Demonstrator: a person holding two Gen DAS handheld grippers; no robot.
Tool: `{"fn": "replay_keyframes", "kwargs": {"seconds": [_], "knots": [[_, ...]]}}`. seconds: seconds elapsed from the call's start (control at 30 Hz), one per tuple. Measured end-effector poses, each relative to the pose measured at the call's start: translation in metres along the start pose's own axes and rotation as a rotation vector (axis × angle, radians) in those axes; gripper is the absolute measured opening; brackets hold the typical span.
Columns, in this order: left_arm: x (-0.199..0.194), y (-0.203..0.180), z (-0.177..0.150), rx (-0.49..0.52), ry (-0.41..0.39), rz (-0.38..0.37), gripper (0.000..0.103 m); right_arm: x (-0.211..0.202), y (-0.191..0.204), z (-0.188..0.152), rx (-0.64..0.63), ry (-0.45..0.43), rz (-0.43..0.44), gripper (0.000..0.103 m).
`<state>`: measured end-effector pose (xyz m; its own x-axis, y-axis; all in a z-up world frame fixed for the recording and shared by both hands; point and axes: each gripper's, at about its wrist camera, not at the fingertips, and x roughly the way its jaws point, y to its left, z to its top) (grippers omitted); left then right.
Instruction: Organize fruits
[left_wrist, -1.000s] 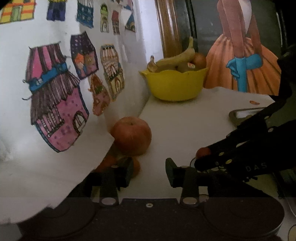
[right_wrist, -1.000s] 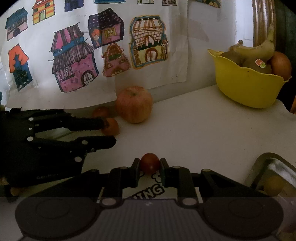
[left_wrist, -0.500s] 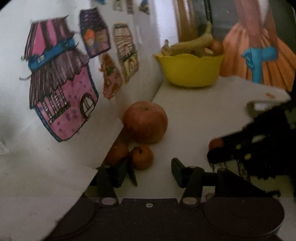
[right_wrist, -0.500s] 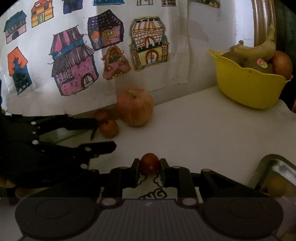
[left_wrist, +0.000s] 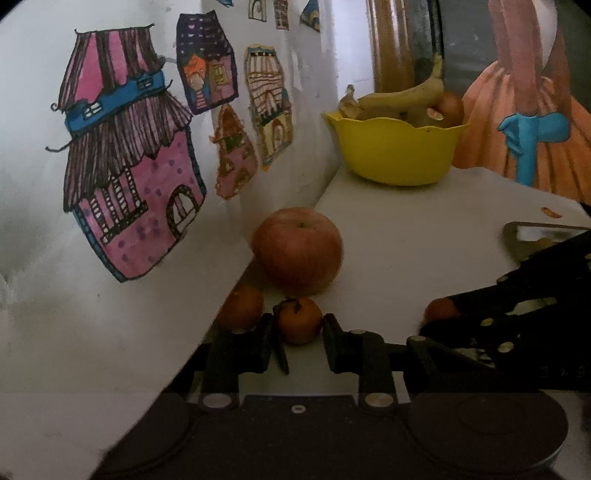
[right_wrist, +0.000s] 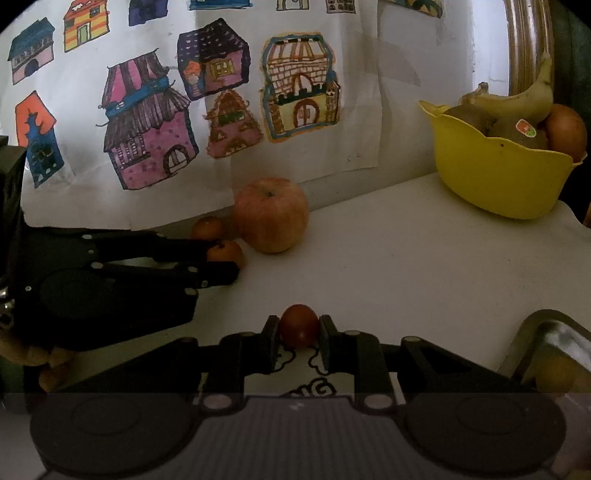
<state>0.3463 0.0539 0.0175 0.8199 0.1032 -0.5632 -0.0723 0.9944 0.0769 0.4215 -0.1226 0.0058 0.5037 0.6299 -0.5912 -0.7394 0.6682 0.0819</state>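
Two small fruits sit in your two grippers; here is the stock, left to right.

Item one: a sheet of house drawings (left_wrist: 122, 177) hangs at the far left, its lower edge over a half-hidden small orange fruit (left_wrist: 242, 305).

Item two: your left gripper (left_wrist: 298, 338). Its jaws have just been closing and now stand narrow around a small orange with a stem (left_wrist: 300, 320); the pads appear to touch both its flanks. The fruit lies dead ahead of the jaws, centred, on the white table (left_wrist: 424, 236). It is round, so no long axis matters.

Item three: a large apple (left_wrist: 298, 248), just behind that orange and close to it. You would want to lift clear before swinging, or the apple may get nudged.

Item four: your right gripper (right_wrist: 298, 336), jaws pinched on a small dark red fruit (right_wrist: 298, 325), low over the table.

Item five: a yellow bowl (right_wrist: 495, 177), far right and well apart from both grippers, already holding a banana (right_wrist: 517, 101) and other fruit. It is probably the destination. Your right hand looks the nearer to it.

Item six: a metal tray (right_wrist: 532, 332) at the right edge, contents unclear.
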Motion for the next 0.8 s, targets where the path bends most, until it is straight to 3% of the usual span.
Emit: {"fn": "replay_keyframes", "kwargs": {"seconds": [0.4,0.8], "knots": [[-0.054,-0.028,-0.011,0.036,-0.055,-0.118,0.029,-0.041,0.015,-0.013,0.002,-0.025,-0.027,0.026],[-0.113,-0.096,-0.010,0.082,-0.144,-0.271,0.029,-0.159,0.019,-0.048,0.044,-0.133,-0.188,0.026]]}}
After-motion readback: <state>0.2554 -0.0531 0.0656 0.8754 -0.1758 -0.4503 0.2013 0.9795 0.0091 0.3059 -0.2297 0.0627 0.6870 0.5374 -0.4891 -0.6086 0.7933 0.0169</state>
